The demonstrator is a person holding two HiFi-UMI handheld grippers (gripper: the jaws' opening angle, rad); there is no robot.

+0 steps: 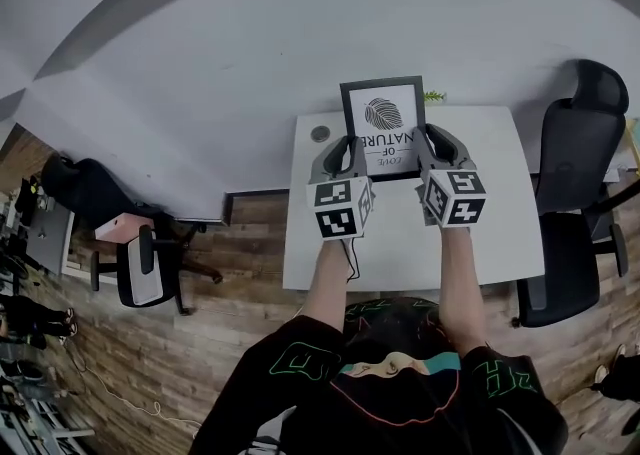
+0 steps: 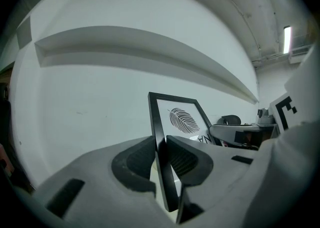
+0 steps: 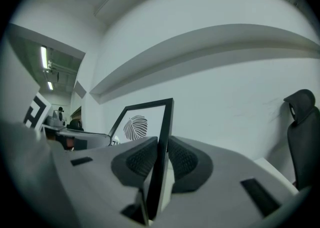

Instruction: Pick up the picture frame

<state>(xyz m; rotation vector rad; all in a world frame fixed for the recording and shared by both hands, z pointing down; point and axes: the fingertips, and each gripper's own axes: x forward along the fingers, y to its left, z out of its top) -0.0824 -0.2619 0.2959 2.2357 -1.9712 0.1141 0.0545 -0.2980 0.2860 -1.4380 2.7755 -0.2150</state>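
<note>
A black picture frame (image 1: pixel 383 128) with a leaf print and the words "love of nature" is held upright above the white table (image 1: pixel 400 238). My left gripper (image 1: pixel 346 150) is shut on its left edge, and my right gripper (image 1: pixel 431 146) is shut on its right edge. In the left gripper view the frame's black edge (image 2: pixel 159 122) stands clamped between the ribbed pads of the left gripper (image 2: pixel 161 158). In the right gripper view the frame (image 3: pixel 165 122) likewise runs between the two pads of the right gripper (image 3: pixel 161 161). The frame's lower edge is hidden behind the jaws.
A white wall with a long ledge rises behind the table. A black office chair (image 1: pixel 578 193) stands to the right of the table, another chair (image 1: pixel 142 265) to the left on the wood floor. A small round object (image 1: pixel 320 133) and a green plant (image 1: pixel 433 96) sit at the table's far edge.
</note>
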